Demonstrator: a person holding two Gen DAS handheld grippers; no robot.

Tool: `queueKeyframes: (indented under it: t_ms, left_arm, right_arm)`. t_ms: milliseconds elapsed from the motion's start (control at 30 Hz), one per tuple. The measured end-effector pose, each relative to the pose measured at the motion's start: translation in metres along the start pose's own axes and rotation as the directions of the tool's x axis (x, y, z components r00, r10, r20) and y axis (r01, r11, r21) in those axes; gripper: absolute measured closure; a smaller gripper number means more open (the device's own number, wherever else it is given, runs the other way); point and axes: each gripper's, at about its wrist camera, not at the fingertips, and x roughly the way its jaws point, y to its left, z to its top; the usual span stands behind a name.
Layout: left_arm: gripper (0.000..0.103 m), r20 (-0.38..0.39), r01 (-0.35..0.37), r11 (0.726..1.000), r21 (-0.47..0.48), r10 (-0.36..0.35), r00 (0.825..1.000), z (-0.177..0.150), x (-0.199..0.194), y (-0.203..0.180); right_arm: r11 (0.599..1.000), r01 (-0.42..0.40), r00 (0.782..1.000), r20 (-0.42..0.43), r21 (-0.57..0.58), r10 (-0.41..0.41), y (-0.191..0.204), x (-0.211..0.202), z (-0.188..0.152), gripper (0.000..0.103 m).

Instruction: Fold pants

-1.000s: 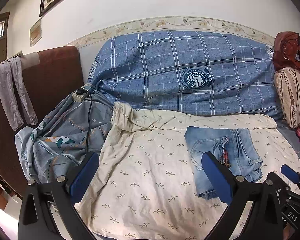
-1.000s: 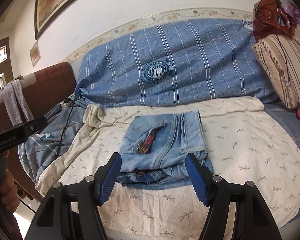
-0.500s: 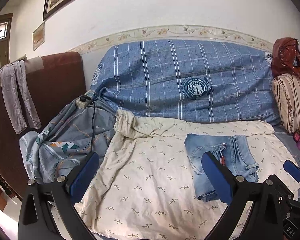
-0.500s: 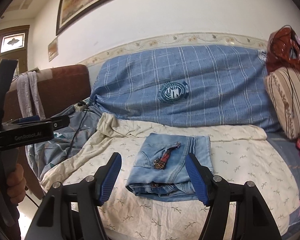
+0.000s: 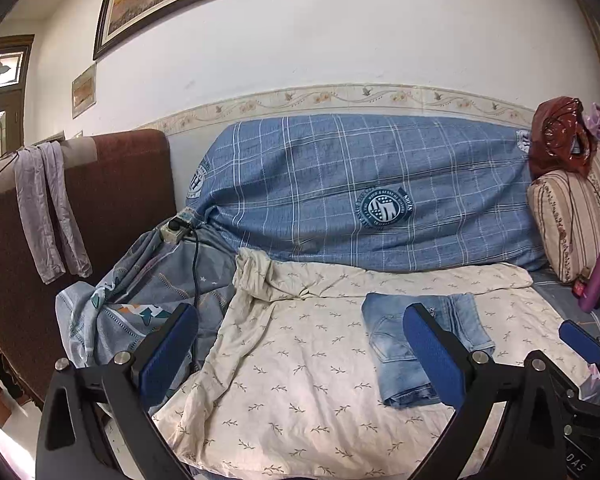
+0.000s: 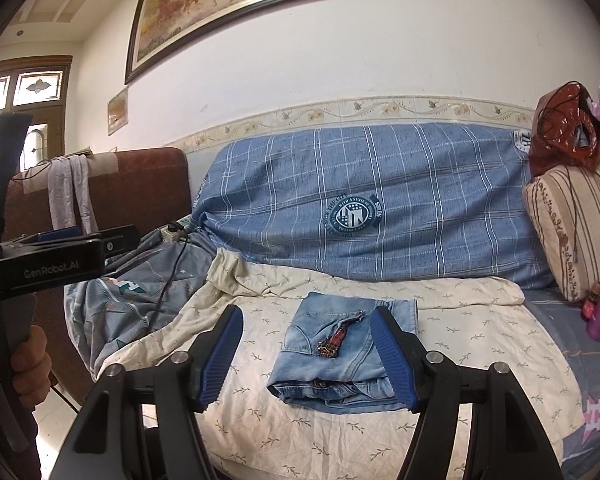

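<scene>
On the cream sheet (image 6: 480,320) lay the folded jeans (image 6: 340,356); both the left tongs (image 5: 300,352) and right tongs (image 6: 308,356) hung released above, grasping nothing.

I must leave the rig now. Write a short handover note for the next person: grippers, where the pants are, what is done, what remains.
Left gripper: open, empty, held above the bed.
Right gripper: open, empty, also clear of the cloth.
Pants: the jeans lie folded into a compact rectangle on the cream leaf-print sheet, in front of the blue checked bolster. Nothing touches them.
Done: the fold looks complete.
Left: probably only a check that the edges lie neat; the near edge looks a little uneven.
</scene>
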Motion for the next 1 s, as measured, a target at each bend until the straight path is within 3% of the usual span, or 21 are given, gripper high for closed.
queueKeyframes:
  t_ms: [1000]
  left_arm:
    - [0.001,0.076,0.054,0.998,0.009,-0.055,0.996,0.02,-0.052,-0.003]
  right_arm:
    - [1.0,-0.007,0.993,0.114,-0.015,0.009,0.004,-0.044,0.018,0.032]
